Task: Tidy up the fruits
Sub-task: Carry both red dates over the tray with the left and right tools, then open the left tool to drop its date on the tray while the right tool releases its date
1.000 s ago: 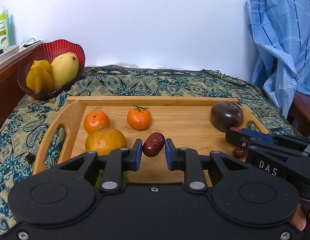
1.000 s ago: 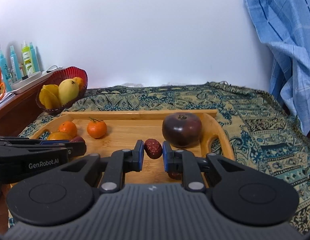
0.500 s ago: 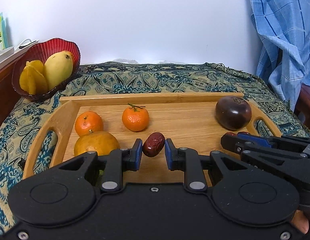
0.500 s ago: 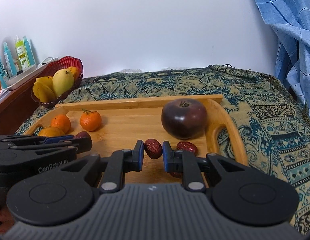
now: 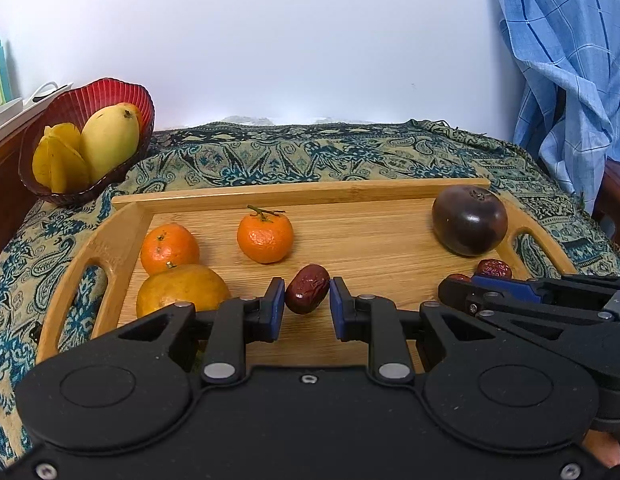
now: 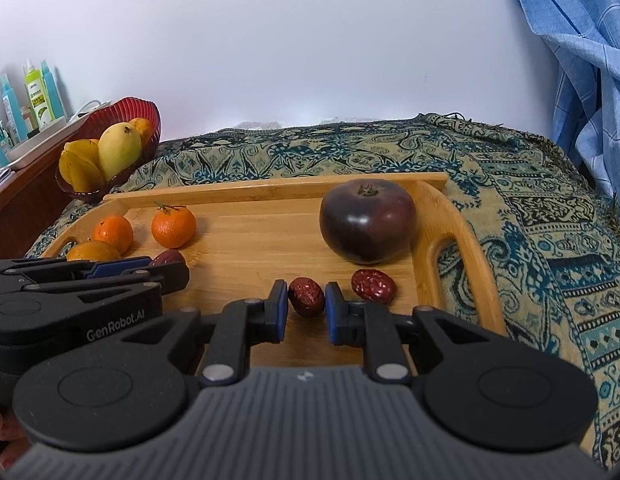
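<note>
Both grippers clamped on dates, above tray.
Left gripper [image 5: 307, 307] grips date [image 5: 307, 294], tilted, near oranges [image 5: 264, 233]; right gripper [image 6: 306, 311] grips second date [image 6: 306, 296], loose date [image 6: 373, 285] just right, near-right corner of tray [image 6: 454, 216].

Wrinkled red dates [image 5: 307, 294] (two gripped), tangerines [image 5: 265, 234]
</note>
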Demonstrator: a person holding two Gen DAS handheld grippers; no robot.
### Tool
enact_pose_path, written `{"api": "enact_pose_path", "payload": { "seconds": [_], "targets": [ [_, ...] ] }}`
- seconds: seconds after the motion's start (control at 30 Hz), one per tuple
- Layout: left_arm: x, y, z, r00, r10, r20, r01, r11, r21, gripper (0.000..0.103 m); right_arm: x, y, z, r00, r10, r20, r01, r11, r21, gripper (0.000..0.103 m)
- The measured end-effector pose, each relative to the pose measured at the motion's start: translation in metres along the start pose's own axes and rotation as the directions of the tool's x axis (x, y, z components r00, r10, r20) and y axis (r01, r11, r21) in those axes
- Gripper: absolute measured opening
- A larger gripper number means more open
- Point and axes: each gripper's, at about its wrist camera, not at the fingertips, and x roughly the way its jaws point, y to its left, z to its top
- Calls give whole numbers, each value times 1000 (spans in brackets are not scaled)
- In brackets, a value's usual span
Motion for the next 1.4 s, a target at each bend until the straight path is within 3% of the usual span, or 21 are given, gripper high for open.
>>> {"api": "enact_pose_path", "payload": {
  "seconds": [0.67,0.83,0.93,1.1,1.13,1.4],
  "targets": [
    [2,0,1,999,-35,-7,35,999,-23,25,-2,-1,0,1000,1,6,-1,1000,5,27],
    [-4,0,4,1000,-28,4,28,999,-18,39,-6,1,0,1000,3,17,-3,1000,4,32],
    [-9,0,5,1000,-27,12,27,999,-20,43,-10,1,0,1000,-3,28,3,1000,4,38],
    [-19,2,7,999,-22,25,23,999,-24,52,-18,3,1,998,-11,57,11,1000,2,40],
    [-22,2,8,999,-21,28,21,999,-24,52,-20,3,2,998,-10,62,10,1000,2,46],
    [-42,10,9,998,-11,61,13,999,-37,65,-38,2,3,993,-26,114,24,1000,20,59]
  ]
}}
